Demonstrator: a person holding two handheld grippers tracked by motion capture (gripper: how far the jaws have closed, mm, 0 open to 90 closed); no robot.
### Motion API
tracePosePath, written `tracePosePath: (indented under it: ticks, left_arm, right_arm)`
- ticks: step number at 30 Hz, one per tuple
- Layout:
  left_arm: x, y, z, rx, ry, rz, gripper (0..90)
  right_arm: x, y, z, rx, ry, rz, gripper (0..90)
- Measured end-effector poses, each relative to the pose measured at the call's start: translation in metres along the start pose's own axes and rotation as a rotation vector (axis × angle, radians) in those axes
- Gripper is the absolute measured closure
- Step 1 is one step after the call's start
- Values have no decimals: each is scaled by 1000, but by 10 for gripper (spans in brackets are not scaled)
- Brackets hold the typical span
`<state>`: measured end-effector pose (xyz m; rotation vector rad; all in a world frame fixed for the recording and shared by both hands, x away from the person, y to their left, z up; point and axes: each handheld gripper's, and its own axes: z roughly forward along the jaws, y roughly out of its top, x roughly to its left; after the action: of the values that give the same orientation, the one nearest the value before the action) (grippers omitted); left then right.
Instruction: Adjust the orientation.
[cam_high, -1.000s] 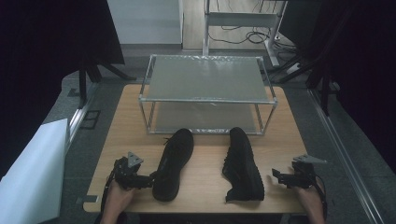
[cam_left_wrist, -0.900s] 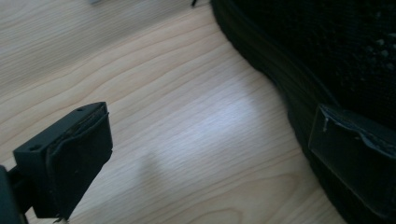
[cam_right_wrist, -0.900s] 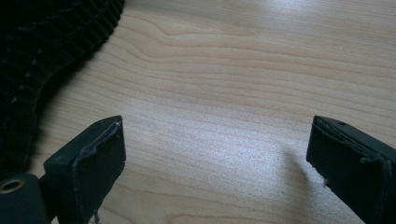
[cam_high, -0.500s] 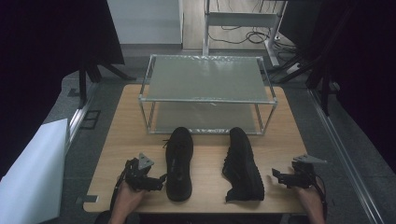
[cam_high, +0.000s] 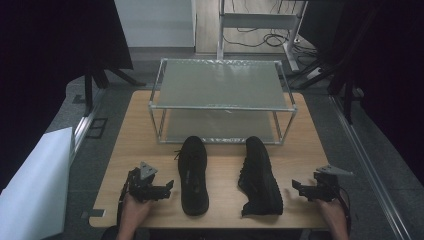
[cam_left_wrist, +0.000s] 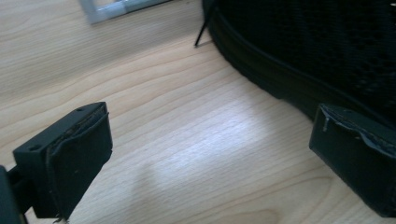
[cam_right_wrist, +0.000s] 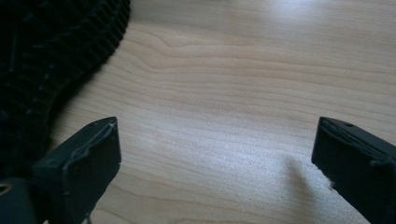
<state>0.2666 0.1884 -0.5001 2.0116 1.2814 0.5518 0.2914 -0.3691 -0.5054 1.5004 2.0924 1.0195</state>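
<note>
Here, in the high view, two black shoes lie side by side in the lower middle of the frame on the wooden table, toes toward the metal rack that stands just above them. The left shoe lies straight, and the left gripper rests just beside its lower half at lower left, jaws spread and pointing at it. In the left gripper view the shoe's dark mesh side and sole take the upper right; one jaw sits right against the sole edge, though whether it actually touches is hard to tell, while the other stands over bare wood at lower left. The right shoe is angled slightly, heel toward the lower right. The right gripper sits near that heel at lower right, jaws spread wide, and its own view shows the shoe's ribbed sole at upper left, with plain wood between the jaws.
</note>
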Motion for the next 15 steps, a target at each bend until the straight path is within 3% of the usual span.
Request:
tracePosePath:
  ticks: [15]
  left_arm:
    - [6, -3, 2, 14, 15, -22, 0]
  right_arm:
    - [9, 9, -4, -6, 40, -14, 0]
